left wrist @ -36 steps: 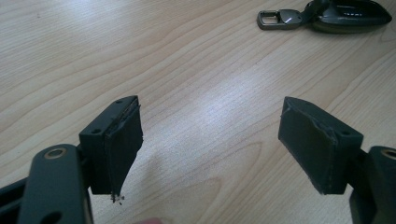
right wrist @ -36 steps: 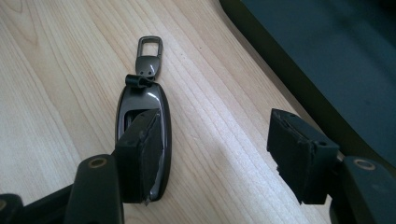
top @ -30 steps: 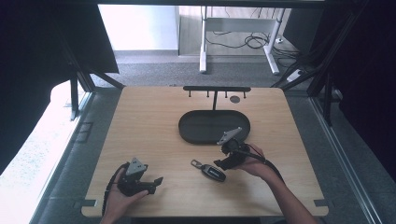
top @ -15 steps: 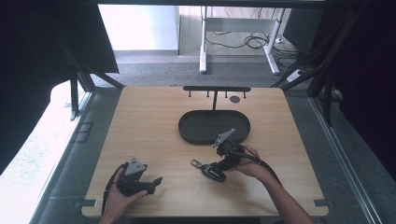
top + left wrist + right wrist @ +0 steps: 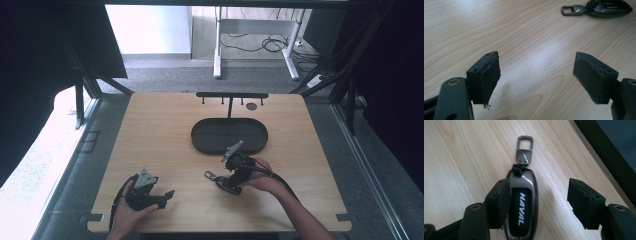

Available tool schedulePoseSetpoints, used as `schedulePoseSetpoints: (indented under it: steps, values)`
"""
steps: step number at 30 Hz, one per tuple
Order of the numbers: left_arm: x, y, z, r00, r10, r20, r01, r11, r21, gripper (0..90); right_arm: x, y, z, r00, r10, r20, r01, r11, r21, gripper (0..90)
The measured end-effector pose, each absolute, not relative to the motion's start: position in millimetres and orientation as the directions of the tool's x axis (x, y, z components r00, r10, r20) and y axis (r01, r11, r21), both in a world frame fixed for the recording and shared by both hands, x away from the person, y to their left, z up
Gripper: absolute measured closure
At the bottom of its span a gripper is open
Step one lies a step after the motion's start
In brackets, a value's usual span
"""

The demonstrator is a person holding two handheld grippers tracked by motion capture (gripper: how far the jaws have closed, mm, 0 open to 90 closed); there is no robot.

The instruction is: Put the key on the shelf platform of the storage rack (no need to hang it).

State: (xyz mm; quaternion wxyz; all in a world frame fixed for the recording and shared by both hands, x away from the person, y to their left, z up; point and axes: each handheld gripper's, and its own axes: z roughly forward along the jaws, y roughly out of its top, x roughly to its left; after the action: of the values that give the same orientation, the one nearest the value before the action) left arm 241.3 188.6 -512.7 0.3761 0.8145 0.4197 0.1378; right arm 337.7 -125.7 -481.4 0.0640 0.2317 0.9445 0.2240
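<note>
Readable text: "HAVAL" | white capitals | on black face of key fob (image 5: 522, 207) | lying on wooden table (image 5: 454, 170)

Your left gripper (image 5: 536, 77) shows its two black jaws spread wide apart, nothing between them, only the pale wood-grain tabletop (image 5: 499, 30). The left jaw's pad is frayed at its lower tip, with a few dark crumbs beneath it. Well beyond the jaws, at upper right, a glossy dark oval key fob (image 5: 611, 8) lies flat, its grey metal clip (image 5: 571, 10) pointing left.
</note>
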Motion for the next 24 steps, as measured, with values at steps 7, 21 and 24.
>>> schedulePoseSetpoints:
  steps: [7,21,24]
  values:
    - [241,190,-512,0.610,0.787,-0.092,0.579,-0.363,0.730,22.0,336,-116,-487,-0.895,0.446,-0.021,0.396,0.814,0.425,35.7]
    - [242,190,-513,0.611,0.787,-0.089,0.580,-0.369,0.726,22.0,332,-108,-500,-0.902,0.431,-0.028,0.395,0.850,0.349,38.0]
    - [242,191,-513,0.610,0.787,-0.089,0.582,-0.369,0.725,22.0,333,-108,-502,-0.905,0.424,-0.025,0.391,0.855,0.341,40.3]
